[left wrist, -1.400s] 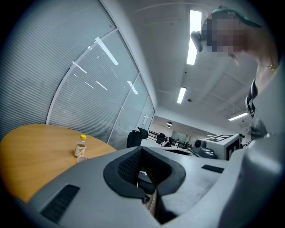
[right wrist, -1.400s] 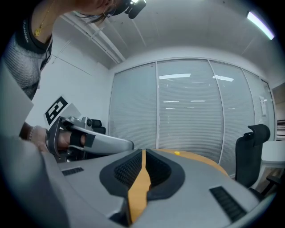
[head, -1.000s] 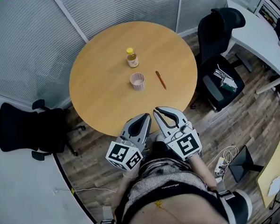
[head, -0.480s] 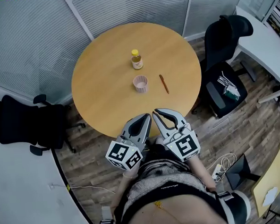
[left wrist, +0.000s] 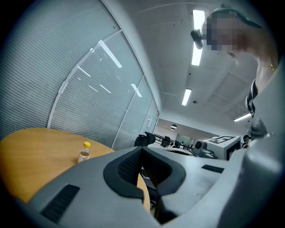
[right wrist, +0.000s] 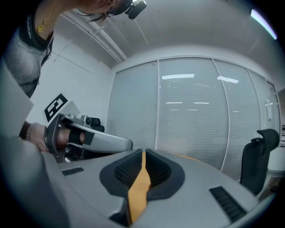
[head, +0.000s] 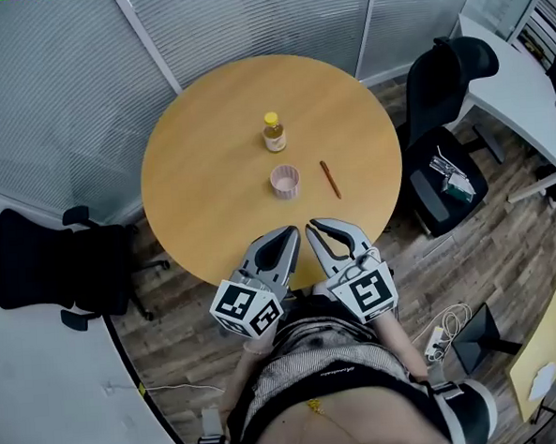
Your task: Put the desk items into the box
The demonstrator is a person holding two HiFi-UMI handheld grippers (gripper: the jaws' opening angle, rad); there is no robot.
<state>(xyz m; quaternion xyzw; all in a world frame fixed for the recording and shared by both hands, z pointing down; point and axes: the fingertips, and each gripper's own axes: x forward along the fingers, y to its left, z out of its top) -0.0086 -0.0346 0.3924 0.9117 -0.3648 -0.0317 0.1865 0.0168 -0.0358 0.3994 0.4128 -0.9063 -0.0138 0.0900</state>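
Observation:
On the round wooden table [head: 208,155] stand a small bottle with a yellow cap [head: 273,132] and a pink cup [head: 285,181]. A brown pencil [head: 331,179] lies just right of the cup. My left gripper [head: 287,235] and right gripper [head: 315,230] hover side by side over the table's near edge, both shut and holding nothing. The left gripper view shows its joined jaw tips [left wrist: 142,151] with the bottle [left wrist: 84,152] beyond them to the left. In the right gripper view the jaws [right wrist: 143,153] leave only a thin slit. No box shows in any view.
A black office chair [head: 36,264] stands left of the table and another [head: 445,112] to its right, beside a white desk [head: 523,89]. Glass walls with blinds [head: 247,21] close off the far side. A power strip with cables [head: 437,330] lies on the wooden floor.
The table and its items have slid slightly down in the head view, so I stand a bit nearer. Both grippers stay shut and held together.

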